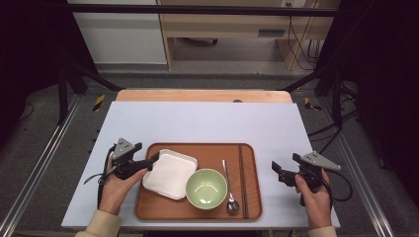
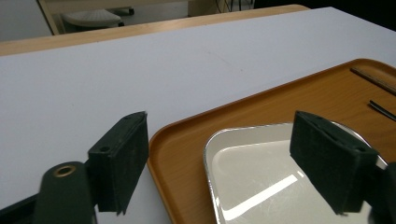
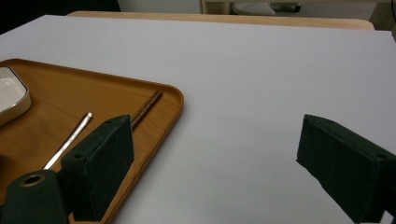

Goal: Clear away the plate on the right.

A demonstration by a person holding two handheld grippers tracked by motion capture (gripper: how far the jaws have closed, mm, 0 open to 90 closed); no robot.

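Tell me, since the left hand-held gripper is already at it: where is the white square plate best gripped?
Probably at its raised left rim, coming in from the tray's left edge. The white square plate lies flat on the tray, so only its upturned lip offers a hold, and the green bowl crowds its right side. The left hand-held gripper is open there already.

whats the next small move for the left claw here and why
Probably ease the left claw forward and close on the near corner of the white square plate. Its jaws stand open, one over the table beside the wooden tray, the other over the plate's inside, so the plate's rim sits between them with nothing gripped yet. The right claw is open, off the tray's right side.
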